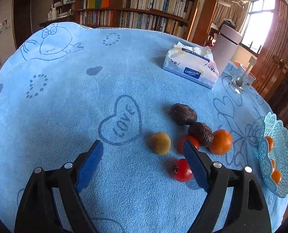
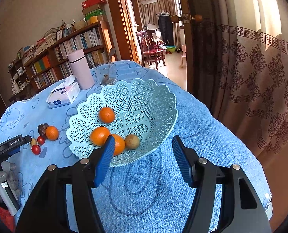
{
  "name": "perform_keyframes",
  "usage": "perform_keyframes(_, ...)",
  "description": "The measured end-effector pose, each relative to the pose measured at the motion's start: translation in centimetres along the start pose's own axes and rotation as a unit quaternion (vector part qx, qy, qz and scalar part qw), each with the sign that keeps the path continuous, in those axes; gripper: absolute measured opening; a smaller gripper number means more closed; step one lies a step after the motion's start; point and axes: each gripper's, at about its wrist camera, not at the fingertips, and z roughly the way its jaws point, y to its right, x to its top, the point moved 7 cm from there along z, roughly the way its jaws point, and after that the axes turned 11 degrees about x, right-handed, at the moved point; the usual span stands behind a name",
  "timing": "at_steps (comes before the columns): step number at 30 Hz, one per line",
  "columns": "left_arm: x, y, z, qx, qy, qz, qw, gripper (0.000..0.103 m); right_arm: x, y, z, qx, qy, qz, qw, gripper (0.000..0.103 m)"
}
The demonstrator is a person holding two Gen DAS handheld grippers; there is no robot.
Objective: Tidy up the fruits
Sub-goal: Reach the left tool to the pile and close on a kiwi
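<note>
On the blue towel lie a kiwi (image 1: 160,143), two red tomatoes (image 1: 181,170) (image 1: 188,142), two dark avocados (image 1: 183,114) (image 1: 200,133) and an orange (image 1: 221,141). My left gripper (image 1: 143,148) is open and empty, just short of the kiwi. The light-blue lattice basket (image 2: 153,104) holds three oranges (image 2: 106,114) (image 2: 99,135) (image 2: 118,144) and a kiwi (image 2: 132,141). My right gripper (image 2: 142,144) is open and empty at the basket's near rim. The basket also shows in the left wrist view (image 1: 280,155).
A tissue pack (image 1: 192,67), a pink flask (image 1: 226,47) and a glass with a spoon (image 1: 242,79) stand at the table's far side. A bookshelf (image 1: 136,9) is behind. A curtain (image 2: 260,77) and open doorway lie past the table edge.
</note>
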Motion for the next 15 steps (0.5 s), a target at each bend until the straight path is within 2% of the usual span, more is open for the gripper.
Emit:
perform_keyframes(7, -0.4, -1.6, 0.9, 0.024, -0.003, -0.001, 0.9997, 0.083, 0.0, 0.3, 0.0, -0.004, 0.001, 0.003, 1.0, 0.063)
perform_keyframes(13, -0.1, -4.9, -0.5, 0.099, 0.03, -0.012, 0.9946, 0.083, 0.1, 0.2, 0.3, -0.001, 0.002, 0.003, 1.0, 0.063)
perform_keyframes(15, -0.1, -5.0, -0.9, 0.105, 0.036, -0.009, 0.9938, 0.083, 0.1, 0.1, 0.4, 0.001, 0.001, 0.003, 1.0, 0.063)
